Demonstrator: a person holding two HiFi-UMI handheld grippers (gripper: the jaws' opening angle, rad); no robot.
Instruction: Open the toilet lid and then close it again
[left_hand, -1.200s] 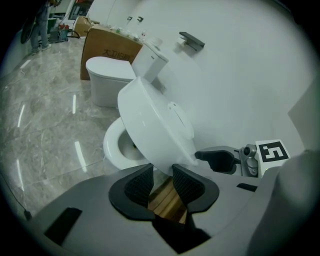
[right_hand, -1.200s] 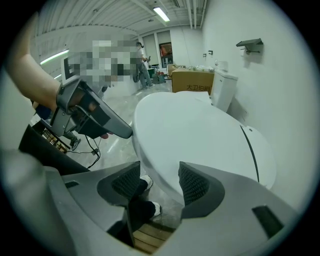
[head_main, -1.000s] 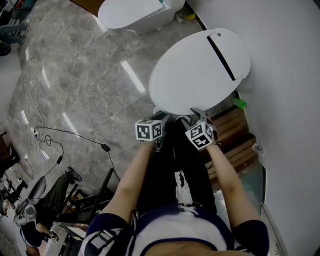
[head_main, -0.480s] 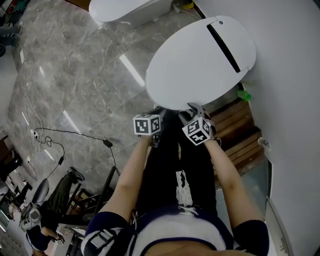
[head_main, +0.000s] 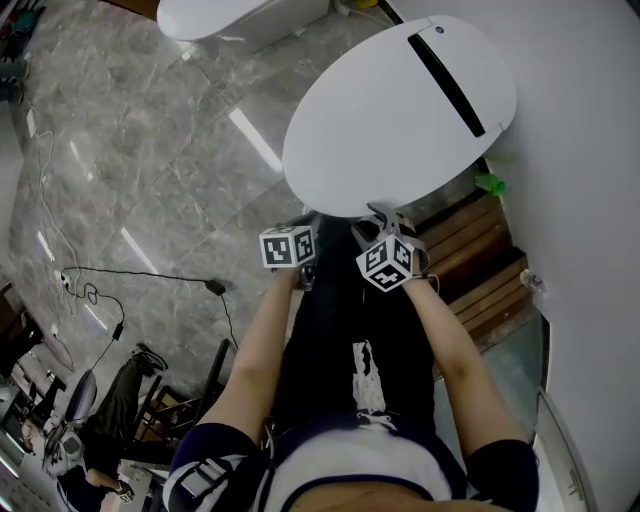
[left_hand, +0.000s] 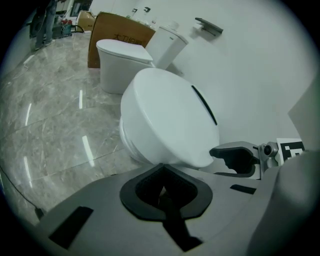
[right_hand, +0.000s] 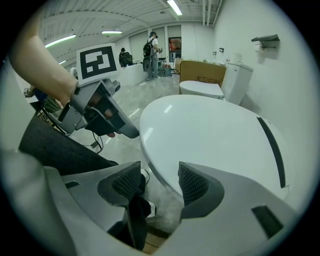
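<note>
Here, the left gripper (left_hand: 162, 186), whose jaws have just been closing and now meet on nothing, hangs just short of the front edge of the glossy white oval toilet lid (head_main: 390, 120). Beside it, the right gripper (right_hand: 160, 182) holds its jaws apart, the lid's rim showing in the gap, unpressed. The lid lies shut against a white wall (head_main: 580, 150), above grey marble floor tiles (head_main: 150, 150); 1 other white toilet (head_main: 230, 15) stands beyond.
</note>
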